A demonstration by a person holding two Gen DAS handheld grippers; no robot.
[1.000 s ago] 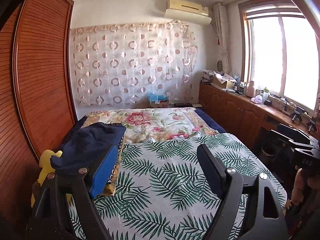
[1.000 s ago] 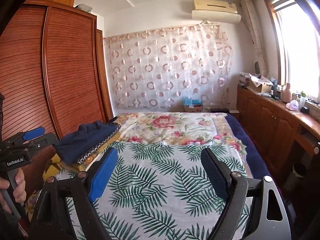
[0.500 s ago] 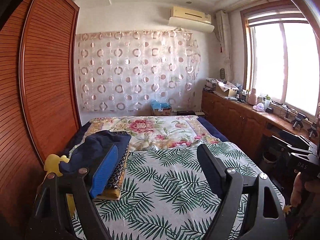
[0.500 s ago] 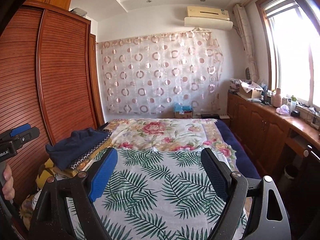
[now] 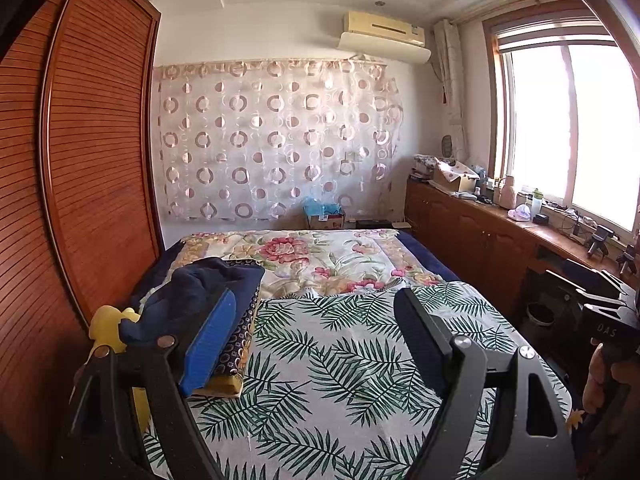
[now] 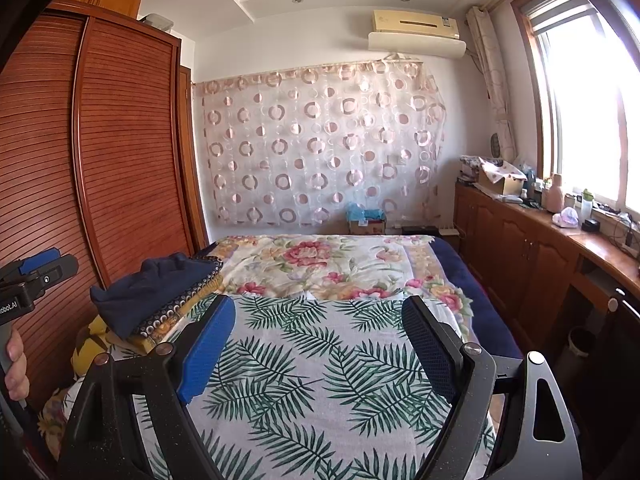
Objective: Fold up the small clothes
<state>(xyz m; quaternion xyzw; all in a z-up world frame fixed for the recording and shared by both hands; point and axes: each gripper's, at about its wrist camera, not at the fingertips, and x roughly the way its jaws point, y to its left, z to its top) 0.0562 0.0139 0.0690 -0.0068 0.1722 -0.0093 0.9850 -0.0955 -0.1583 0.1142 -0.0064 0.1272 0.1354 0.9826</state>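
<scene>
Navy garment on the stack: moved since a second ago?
No. The navy garment lies atop the same stack by the wardrobe; only the camera view tilted.

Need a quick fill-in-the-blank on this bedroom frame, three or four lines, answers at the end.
1. The navy garment lies on top of a stack at the bed's ____ side.
2. The near sheet is printed with green ____.
3. Both the left tool and the right tool are ____, holding nothing.
4. The air conditioner hangs above the ____.

Answers: left; leaves; open; curtain
</scene>
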